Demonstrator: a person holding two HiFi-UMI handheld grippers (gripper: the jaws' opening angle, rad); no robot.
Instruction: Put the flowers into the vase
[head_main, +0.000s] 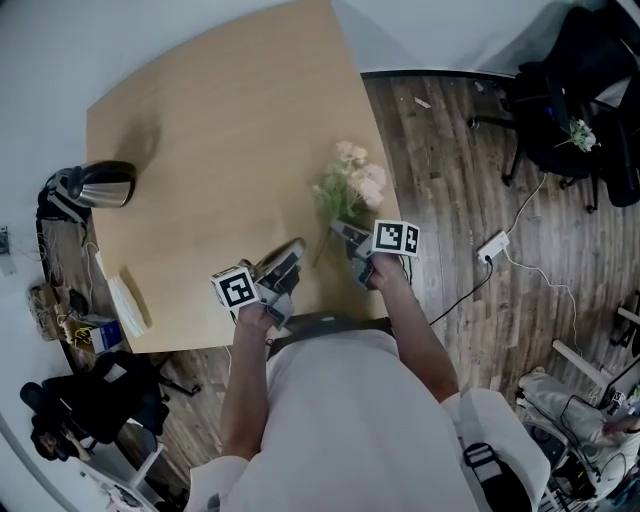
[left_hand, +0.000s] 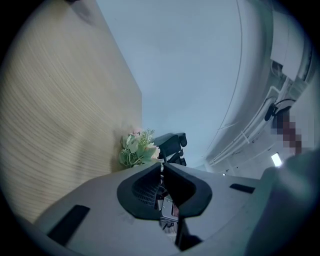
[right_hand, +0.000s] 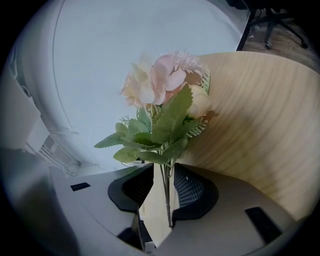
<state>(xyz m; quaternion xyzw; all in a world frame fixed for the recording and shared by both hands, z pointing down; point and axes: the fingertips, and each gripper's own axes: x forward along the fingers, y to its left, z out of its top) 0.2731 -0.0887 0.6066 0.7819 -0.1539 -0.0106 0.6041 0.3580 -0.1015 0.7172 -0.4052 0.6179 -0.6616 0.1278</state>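
My left fingers (left_hand: 142, 190) are clenched, empty; my right fingers (right_hand: 195, 192) are released, stems of the flowers (right_hand: 165, 100) between them, bench (right_hand: 260, 125) beyond.

flowers (head_main: 352, 185): pale pink and cream blooms — green leaves
desk (head_main: 210, 130): light wood, fine grain
floor (head_main: 450, 170): dark brown planks
marker cubes (head_main: 396, 238): black squares on white
kettle (head_main: 100, 185): silver — black handle
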